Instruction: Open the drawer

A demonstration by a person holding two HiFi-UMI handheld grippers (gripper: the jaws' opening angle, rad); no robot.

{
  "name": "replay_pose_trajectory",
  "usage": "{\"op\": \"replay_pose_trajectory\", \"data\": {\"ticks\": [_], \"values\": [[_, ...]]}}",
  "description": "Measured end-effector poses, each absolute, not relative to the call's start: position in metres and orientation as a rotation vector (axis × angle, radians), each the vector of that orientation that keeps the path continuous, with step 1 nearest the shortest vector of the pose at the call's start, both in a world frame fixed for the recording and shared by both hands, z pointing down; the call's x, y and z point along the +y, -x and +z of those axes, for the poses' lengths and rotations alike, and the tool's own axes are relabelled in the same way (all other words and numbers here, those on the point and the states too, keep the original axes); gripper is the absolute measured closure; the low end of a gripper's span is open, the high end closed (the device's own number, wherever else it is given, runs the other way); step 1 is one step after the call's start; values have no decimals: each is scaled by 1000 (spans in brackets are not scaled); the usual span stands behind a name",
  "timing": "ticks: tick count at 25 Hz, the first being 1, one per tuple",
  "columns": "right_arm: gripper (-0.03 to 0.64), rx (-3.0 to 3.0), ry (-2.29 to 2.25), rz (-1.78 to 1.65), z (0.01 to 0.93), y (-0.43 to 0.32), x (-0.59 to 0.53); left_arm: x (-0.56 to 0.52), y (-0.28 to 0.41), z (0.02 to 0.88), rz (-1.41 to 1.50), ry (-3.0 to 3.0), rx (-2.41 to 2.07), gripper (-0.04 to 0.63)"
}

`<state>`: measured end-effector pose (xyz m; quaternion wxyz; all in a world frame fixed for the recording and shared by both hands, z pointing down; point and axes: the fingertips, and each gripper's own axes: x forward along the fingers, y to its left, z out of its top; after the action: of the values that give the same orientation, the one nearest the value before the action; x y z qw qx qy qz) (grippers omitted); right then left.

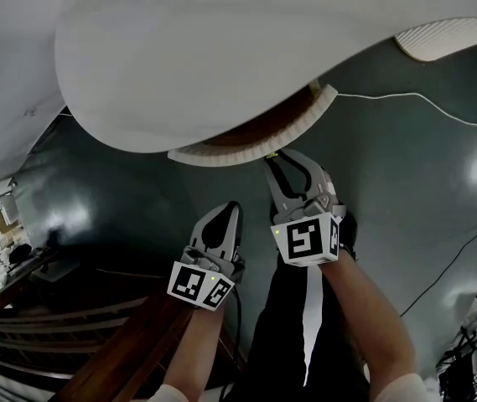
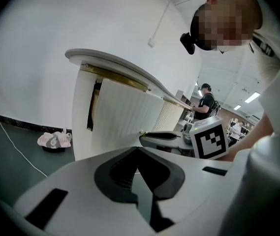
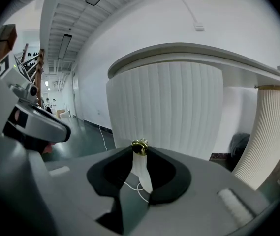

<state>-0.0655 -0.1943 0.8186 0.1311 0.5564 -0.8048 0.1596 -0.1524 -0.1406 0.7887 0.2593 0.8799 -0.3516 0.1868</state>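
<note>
Pulled partway out of its white cabinet [image 2: 80, 132], the drawer [image 1: 221, 155] shows a curved white front ribbed with vertical flutes and a brown wooden inside behind it. A small brass knob [image 3: 139, 146] sits low on the front, right at the tips of the right gripper [image 3: 140, 154], whose jaws pinch it. Ahead of the left gripper [image 2: 137, 150], the ribbed front stands proud of the cabinet, with a dark gap open along its left edge.
</note>
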Motion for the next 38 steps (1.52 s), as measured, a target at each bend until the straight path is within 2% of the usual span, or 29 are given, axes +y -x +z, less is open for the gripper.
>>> {"op": "replay_pose_trajectory", "data": {"ticks": [26,38], "values": [[532,-2316,-1363,456,834,66,-97,-98,138,774,494,-2369,-998,591],[545,-2310,-1171,301,842,68,-66,-85,153,769,497,-2340,-1043,591]]}}
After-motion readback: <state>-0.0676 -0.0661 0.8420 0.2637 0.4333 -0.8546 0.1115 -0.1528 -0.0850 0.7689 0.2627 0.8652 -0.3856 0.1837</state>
